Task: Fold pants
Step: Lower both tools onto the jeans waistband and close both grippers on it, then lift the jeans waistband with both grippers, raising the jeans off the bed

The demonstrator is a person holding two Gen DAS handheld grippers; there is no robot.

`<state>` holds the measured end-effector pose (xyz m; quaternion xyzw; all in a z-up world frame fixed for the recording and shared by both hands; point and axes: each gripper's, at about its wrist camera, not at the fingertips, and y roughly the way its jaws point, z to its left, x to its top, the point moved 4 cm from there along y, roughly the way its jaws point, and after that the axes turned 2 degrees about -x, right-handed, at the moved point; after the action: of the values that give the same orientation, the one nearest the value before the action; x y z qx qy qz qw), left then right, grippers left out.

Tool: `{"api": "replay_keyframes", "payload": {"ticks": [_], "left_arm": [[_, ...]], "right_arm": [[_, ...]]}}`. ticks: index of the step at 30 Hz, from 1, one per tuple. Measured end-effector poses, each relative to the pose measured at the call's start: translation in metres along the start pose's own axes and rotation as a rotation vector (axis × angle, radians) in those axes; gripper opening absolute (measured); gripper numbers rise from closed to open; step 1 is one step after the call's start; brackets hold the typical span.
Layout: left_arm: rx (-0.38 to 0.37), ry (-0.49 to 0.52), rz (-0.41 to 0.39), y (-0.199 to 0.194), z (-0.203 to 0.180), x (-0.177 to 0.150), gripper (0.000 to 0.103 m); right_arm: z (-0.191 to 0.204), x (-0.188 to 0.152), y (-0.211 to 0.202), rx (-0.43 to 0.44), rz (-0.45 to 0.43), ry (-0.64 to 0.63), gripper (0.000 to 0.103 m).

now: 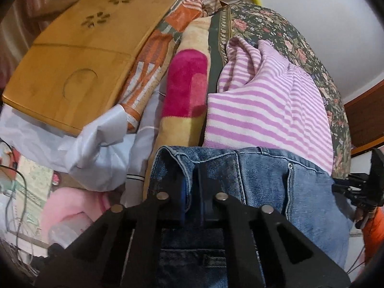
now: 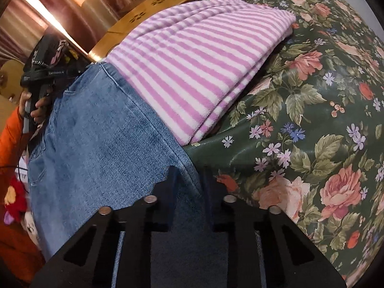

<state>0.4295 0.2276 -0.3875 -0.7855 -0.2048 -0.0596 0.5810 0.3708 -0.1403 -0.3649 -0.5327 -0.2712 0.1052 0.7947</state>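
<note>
The jeans point(image 1: 264, 175) are pinched by the left claw point(image 1: 194, 192) and right claw point(image 2: 189, 182) over the floral-covered surface point(image 2: 312, 120), beside a striped towel point(image 2: 192, 60).

Straight ahead of both grippers, the folded striped towel point(image 2: 196, 67) lies against the far edge of the jeans point(image 2: 100, 148), closing off the way forward. To the right, the floral cloth point(image 2: 312, 124) lies bare and open. Far left, a wooden board point(image 1: 79, 60) rests on heaped blankets point(image 1: 184, 91), with white fabric point(image 1: 96, 148) bunched near it, crowding that side. Loose cables point(image 1: 14, 192) trail at the near left.
</note>
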Motion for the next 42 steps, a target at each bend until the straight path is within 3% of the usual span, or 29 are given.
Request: {"api": "replay_keyframes", "payload": {"ticks": [6, 16, 28, 42], "left_arm": [[0.056, 0.064, -0.088, -0.031, -0.014, 0.003, 0.003], [0.024, 0.139, -0.217, -0.104, -0.048, -0.008, 0.003], [0.011, 0.16, -0.311, -0.177, -0.052, -0.064, 0.003], [0.063, 0.155, -0.333, -0.202, -0.029, -0.143, 0.003]], "right_arm": [[0.008, -0.006, -0.019, -0.01, -0.048, -0.003, 0.007], [0.037, -0.009, -0.066, -0.031, -0.151, 0.009, 0.007], [0.092, -0.042, -0.12, -0.038, -0.258, -0.016, 0.007], [0.147, -0.098, -0.132, -0.012, -0.284, -0.054, 0.007]]}}
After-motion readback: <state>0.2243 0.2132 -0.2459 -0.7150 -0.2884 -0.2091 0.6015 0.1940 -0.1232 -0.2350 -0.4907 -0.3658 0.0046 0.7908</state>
